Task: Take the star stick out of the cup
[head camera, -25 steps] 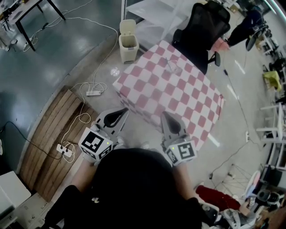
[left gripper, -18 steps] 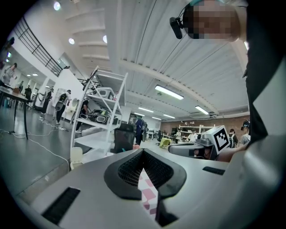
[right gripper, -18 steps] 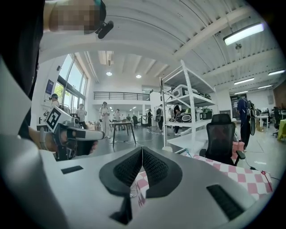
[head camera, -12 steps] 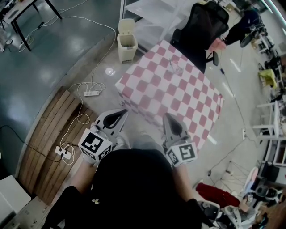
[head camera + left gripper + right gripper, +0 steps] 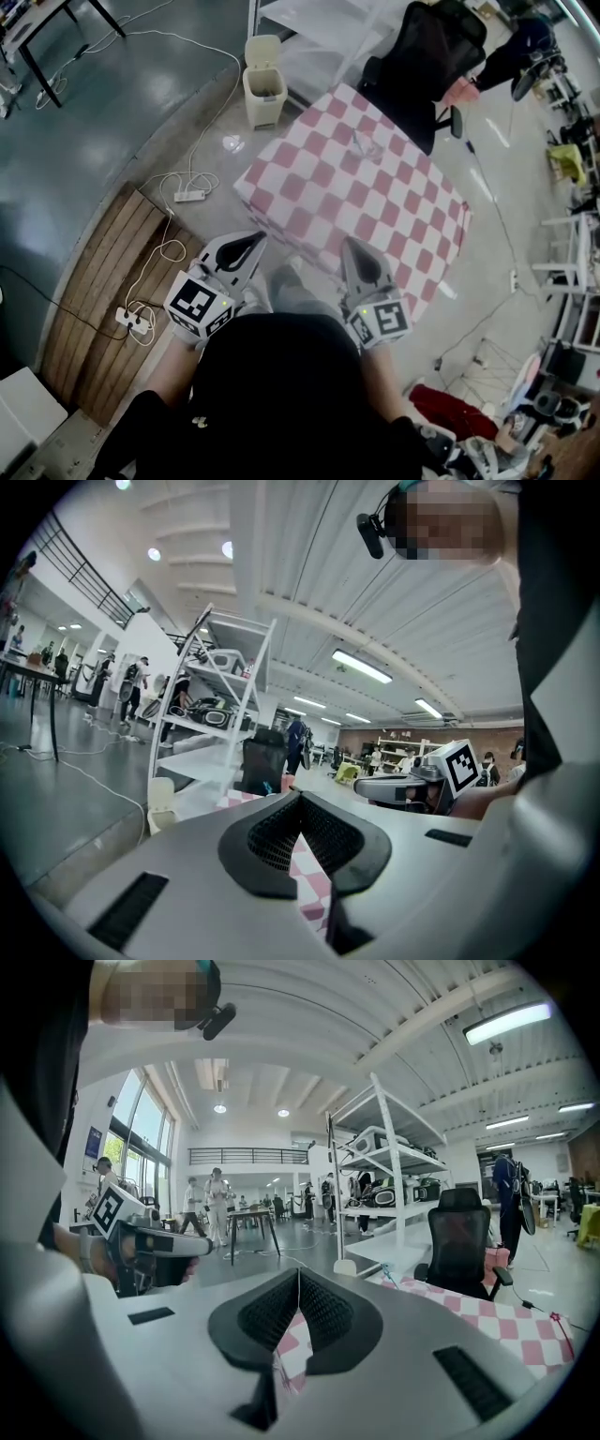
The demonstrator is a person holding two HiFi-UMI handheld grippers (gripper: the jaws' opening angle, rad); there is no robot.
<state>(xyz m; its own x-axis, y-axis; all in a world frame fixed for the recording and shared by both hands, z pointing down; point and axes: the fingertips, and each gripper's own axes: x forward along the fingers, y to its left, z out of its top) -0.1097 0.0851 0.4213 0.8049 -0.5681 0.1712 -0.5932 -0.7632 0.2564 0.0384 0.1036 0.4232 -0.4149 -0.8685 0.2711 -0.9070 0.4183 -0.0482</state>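
A small clear cup (image 5: pixel 366 145) stands toward the far side of a table with a pink-and-white checked cloth (image 5: pixel 375 225); a thin stick rises from it, its star too small to make out. Both grippers are held in front of the person's body, short of the table's near edge and far from the cup. My left gripper (image 5: pixel 251 240) is shut with nothing in it, its jaws meeting at a point (image 5: pixel 300 795). To its right, my right gripper (image 5: pixel 350 246) is also shut and empty (image 5: pixel 298 1271).
A black office chair (image 5: pixel 427 56) stands behind the table, and a white bin (image 5: pixel 264 94) sits on the floor at its far left. Cables and a power strip (image 5: pixel 195 195) lie beside a wooden board (image 5: pixel 112 300). A white shelving rack (image 5: pixel 220 714) stands beyond.
The head view has shifted a little, and the table sits slightly differently in the frame. Both grippers stay shut and in the same place before the body.
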